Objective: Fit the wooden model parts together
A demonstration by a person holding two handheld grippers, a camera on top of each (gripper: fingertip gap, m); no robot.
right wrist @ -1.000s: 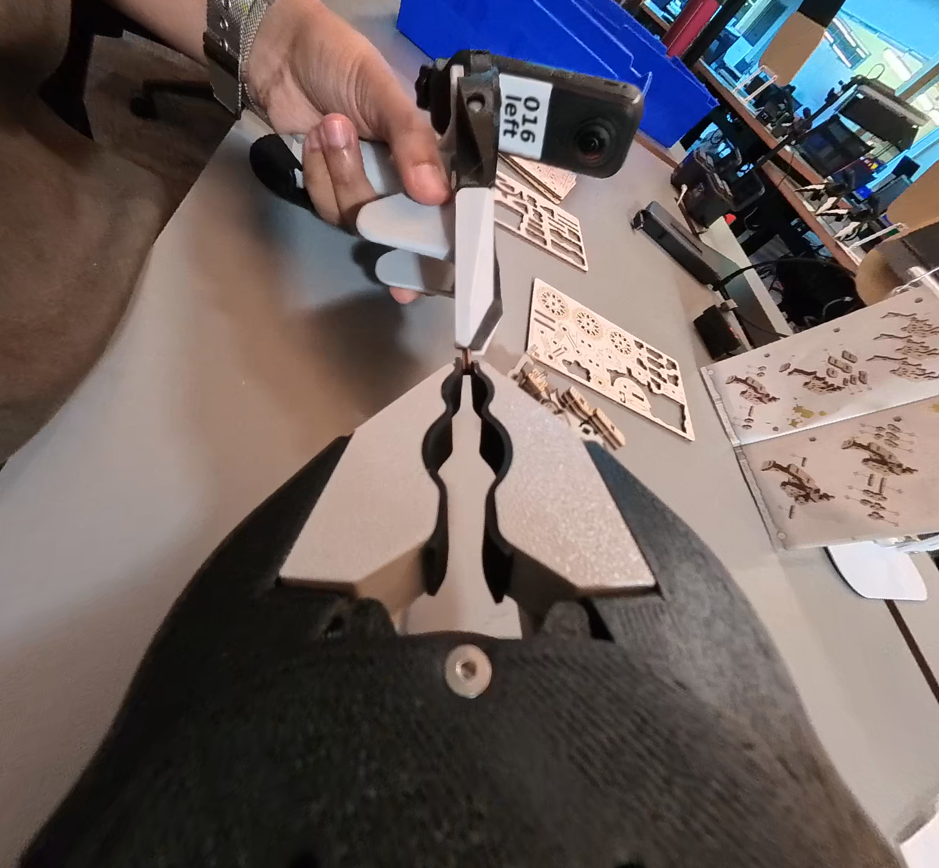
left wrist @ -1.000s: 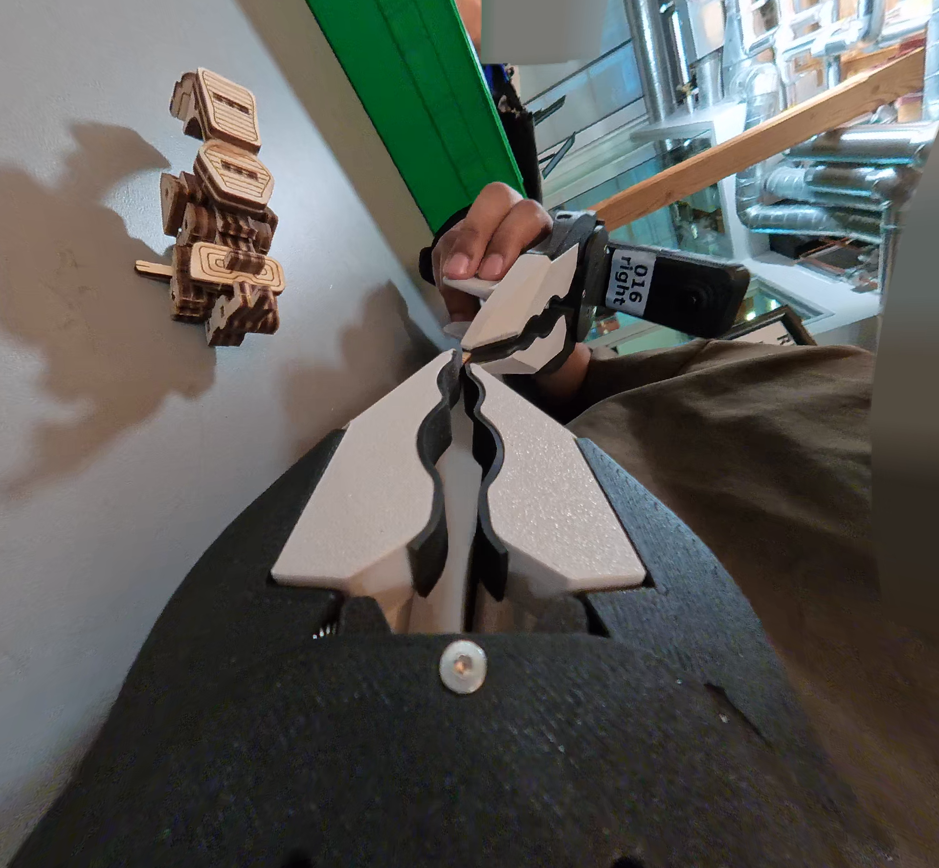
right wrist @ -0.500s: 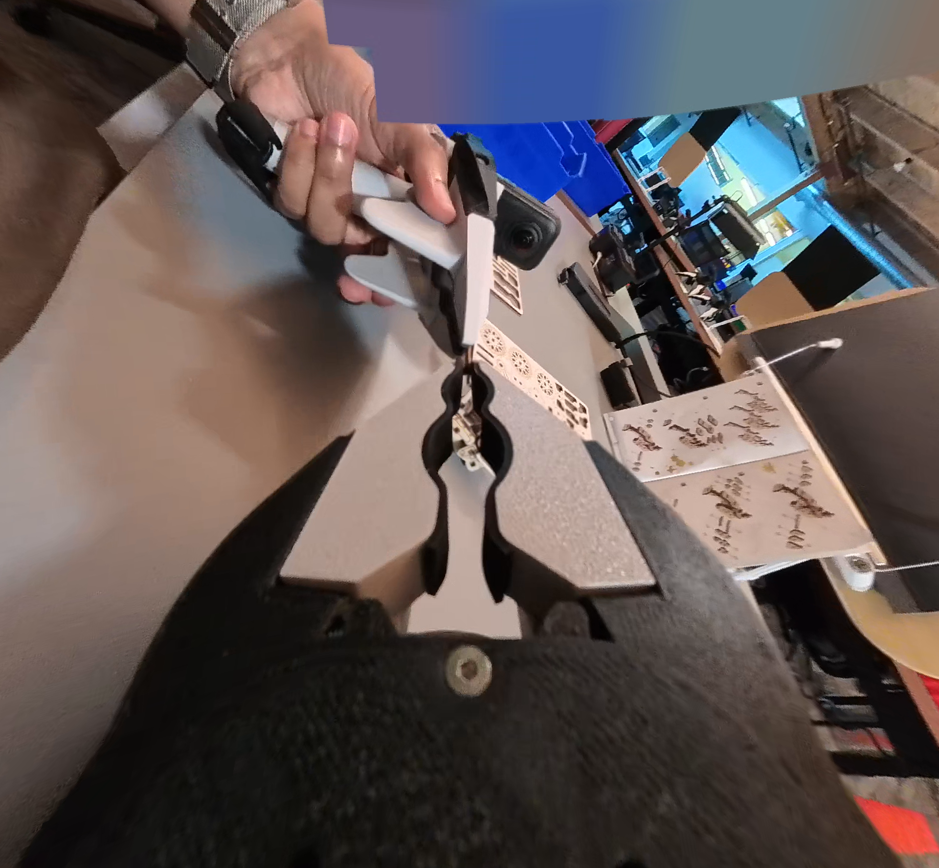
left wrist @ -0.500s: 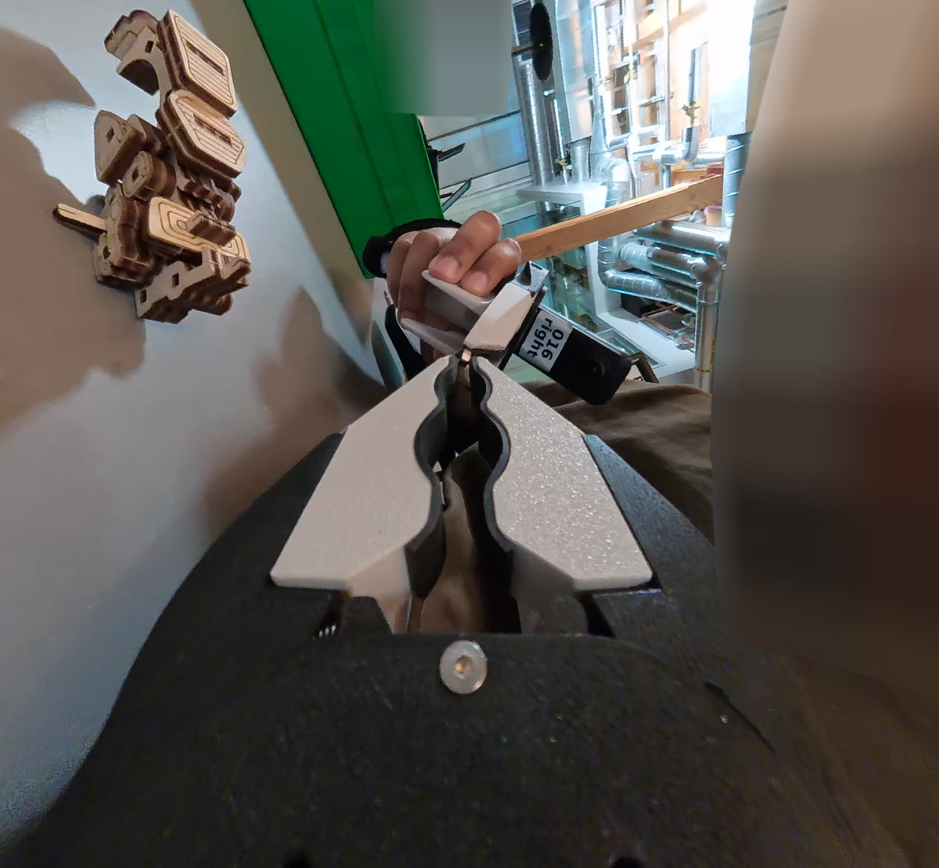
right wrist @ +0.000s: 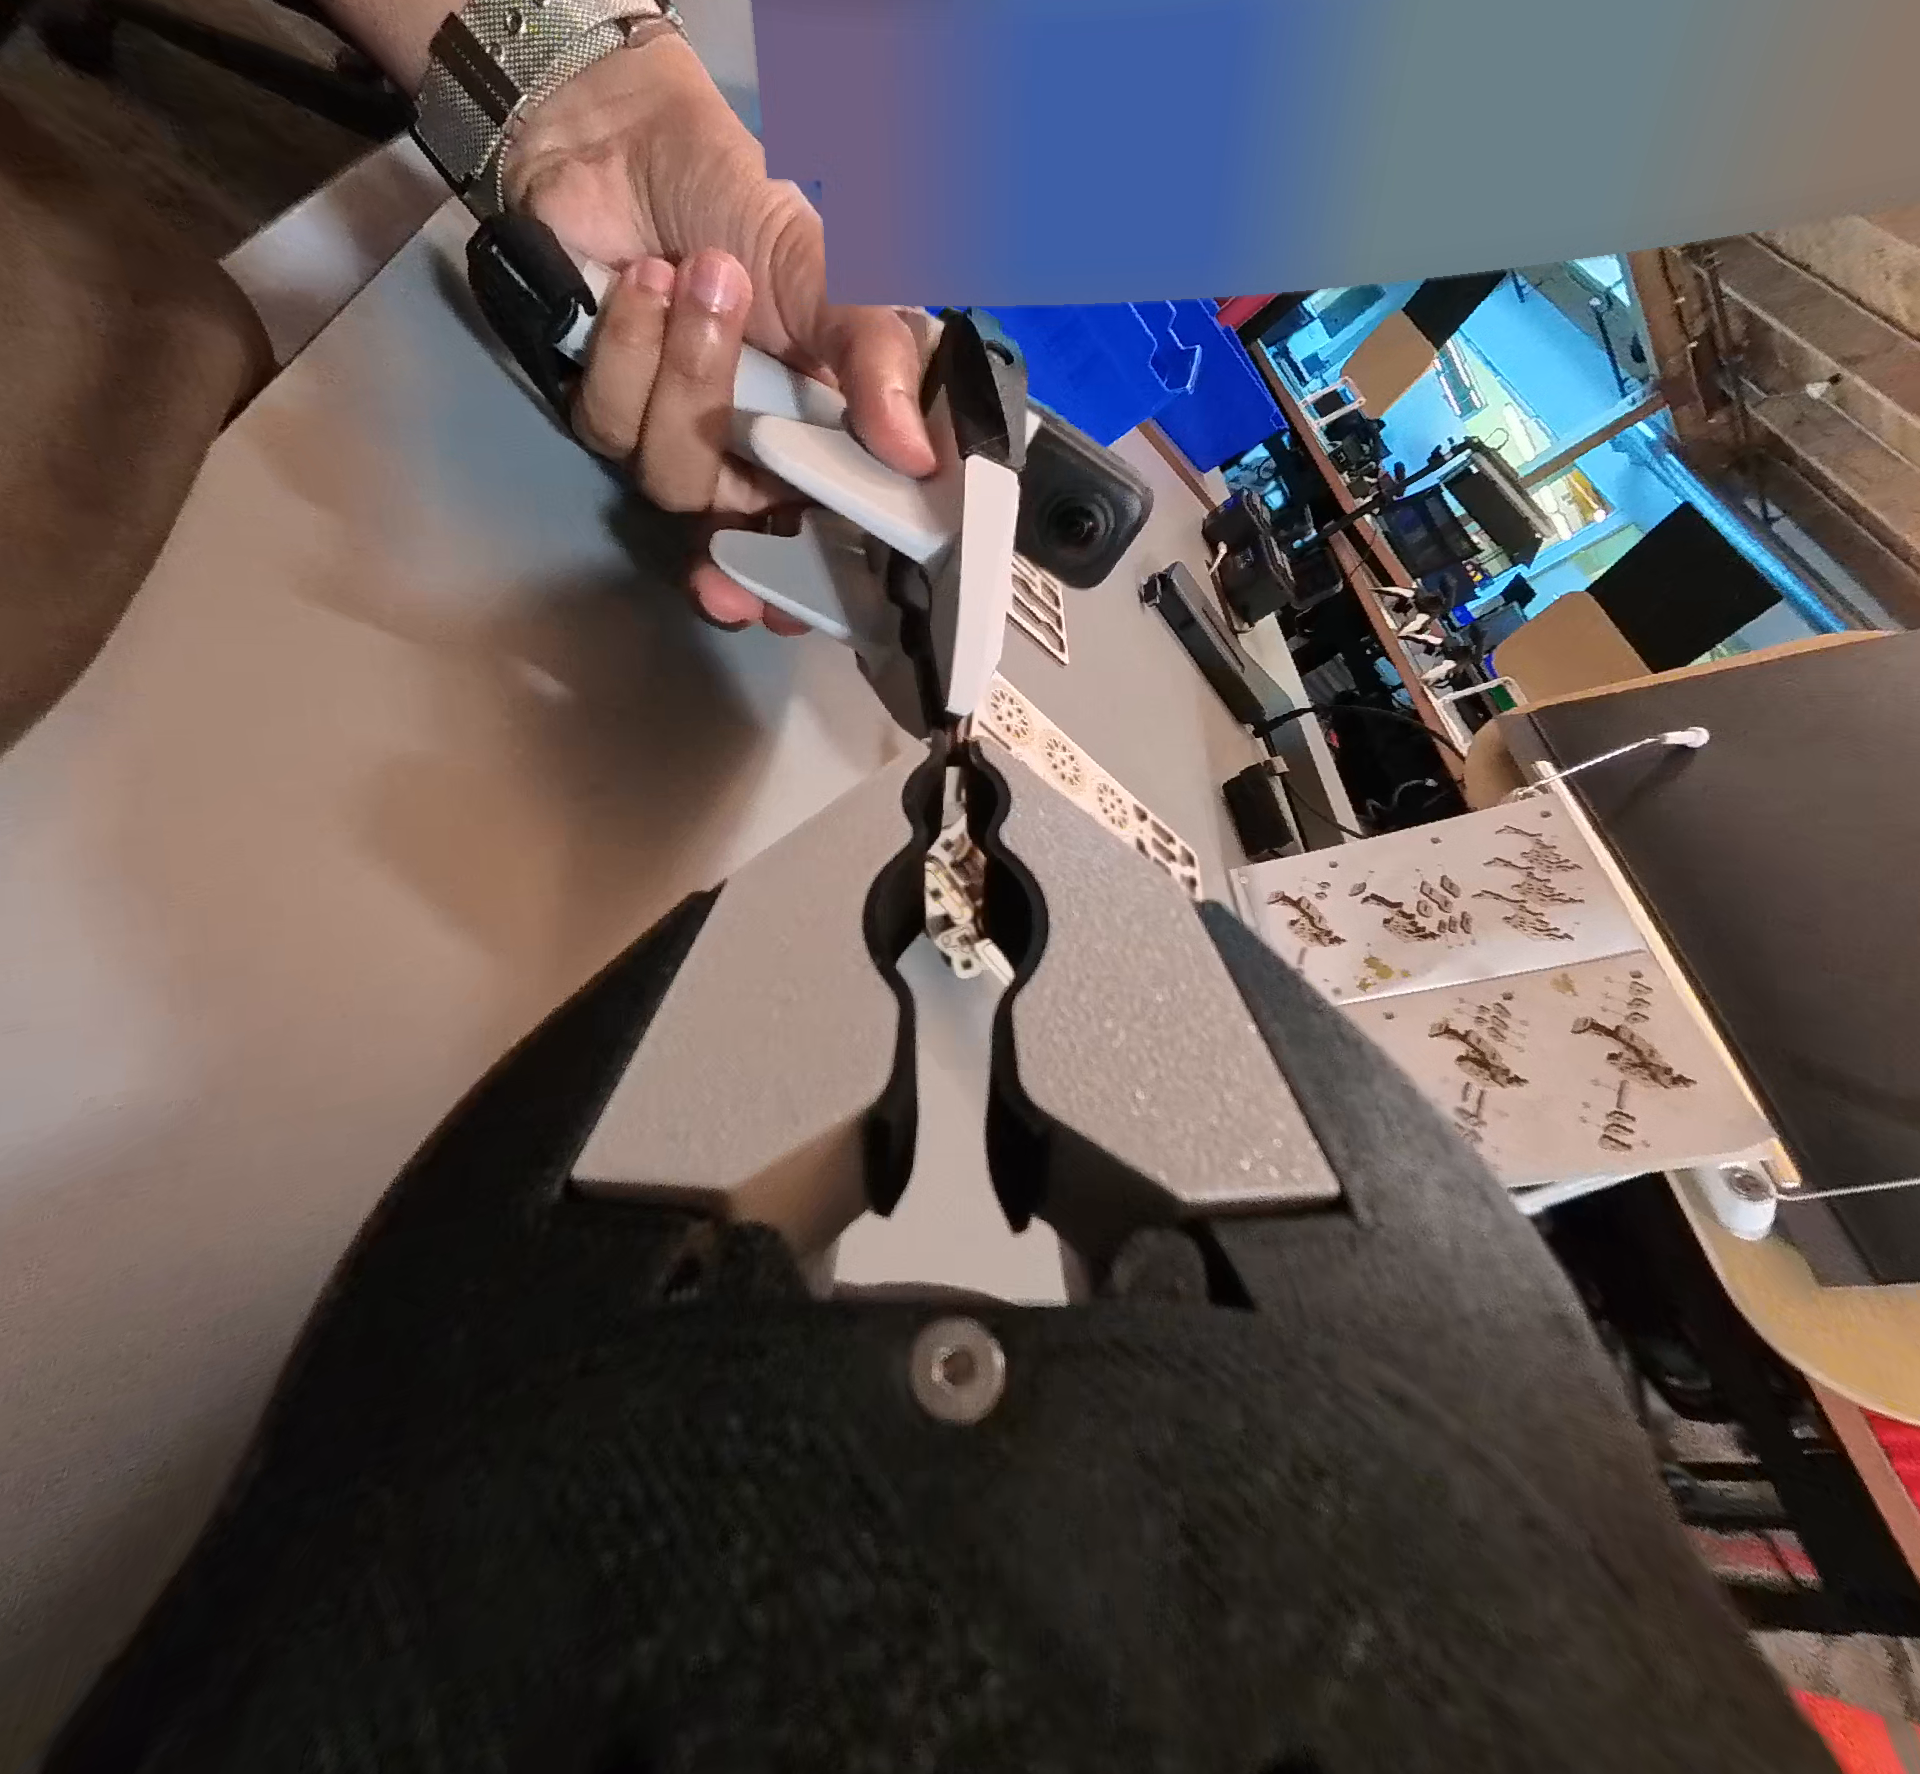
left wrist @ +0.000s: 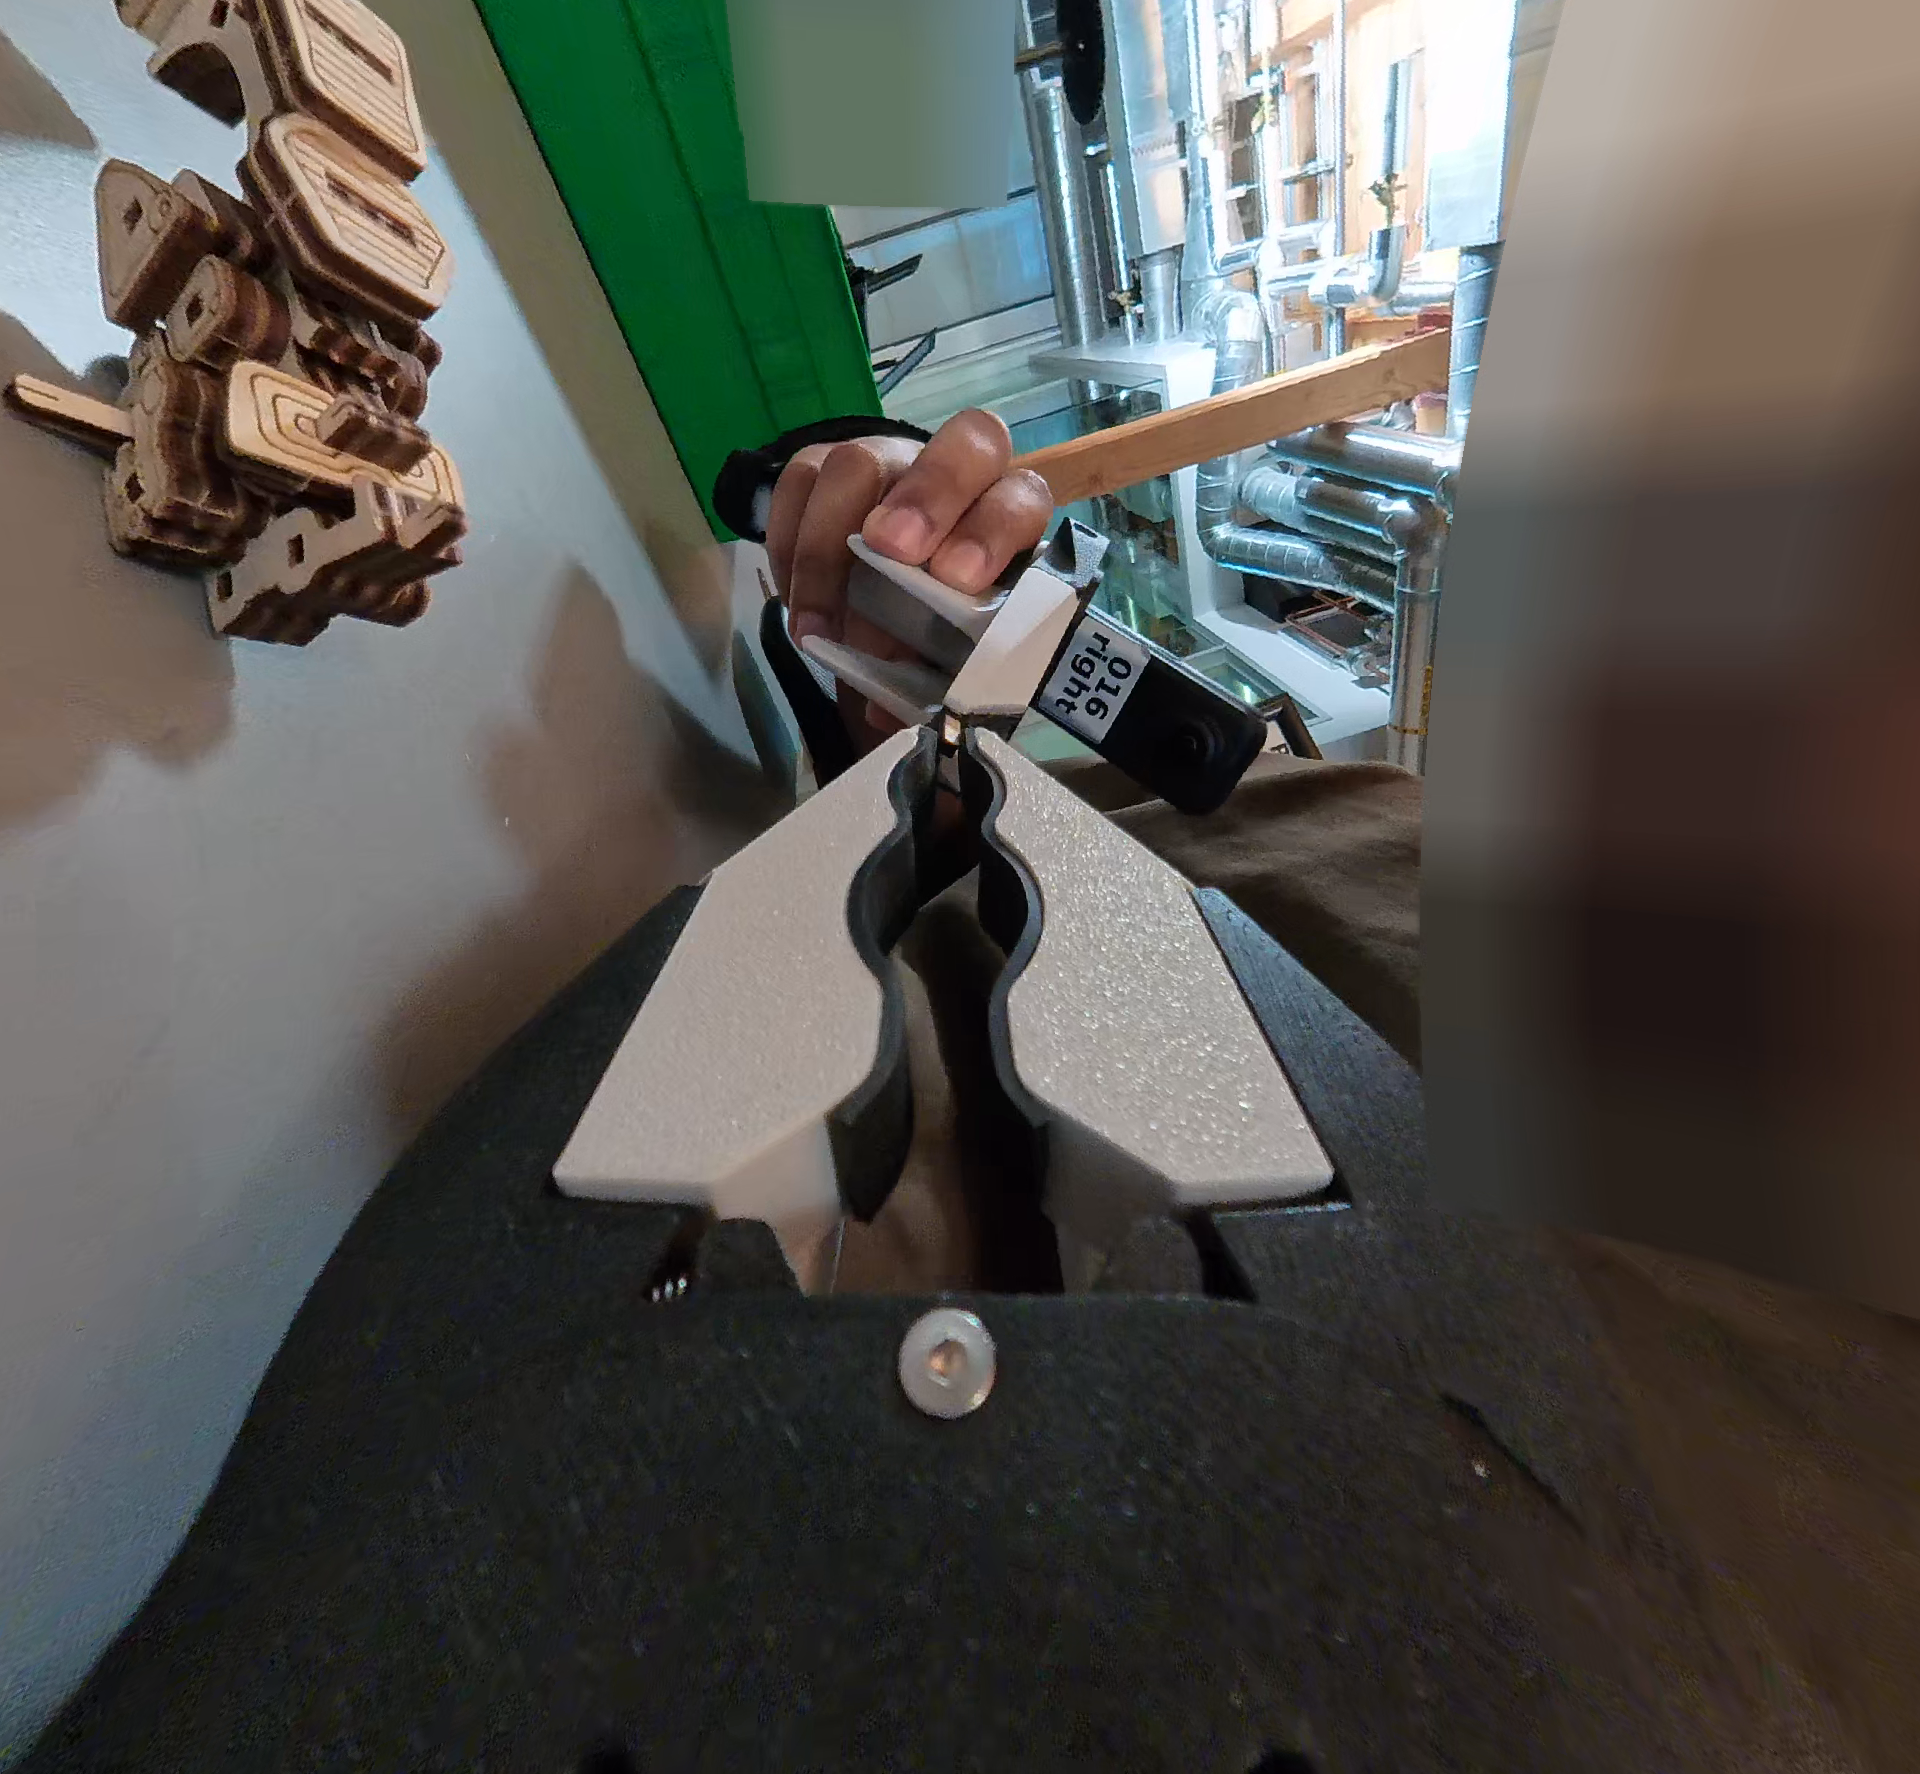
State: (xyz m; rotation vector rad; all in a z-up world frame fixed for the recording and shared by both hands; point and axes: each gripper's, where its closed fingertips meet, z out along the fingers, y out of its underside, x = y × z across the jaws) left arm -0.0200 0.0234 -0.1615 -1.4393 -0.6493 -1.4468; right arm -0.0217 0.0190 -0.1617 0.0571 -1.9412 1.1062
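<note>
Grey tabletop [right wrist: 312, 789], workshop setting; small wooden part [left wrist: 948, 725] held above it where the tips of both grippers meet; left gripper [left wrist: 948, 737] with jaws nearly closed, pinching the part at the tips; right gripper [right wrist: 951, 756] likewise drawn in on it, tip to tip. Assembled wooden model [left wrist: 281, 301] lying well apart on the table; punched part sheets [right wrist: 1081, 789] and printed instruction pages [right wrist: 1496, 986] farther out; green bin [left wrist: 644, 166] beyond.

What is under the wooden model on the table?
The wooden model sits on the grey table, with a thin wooden stick poking out beside it. Anything beneath the model itself is covered.
</note>
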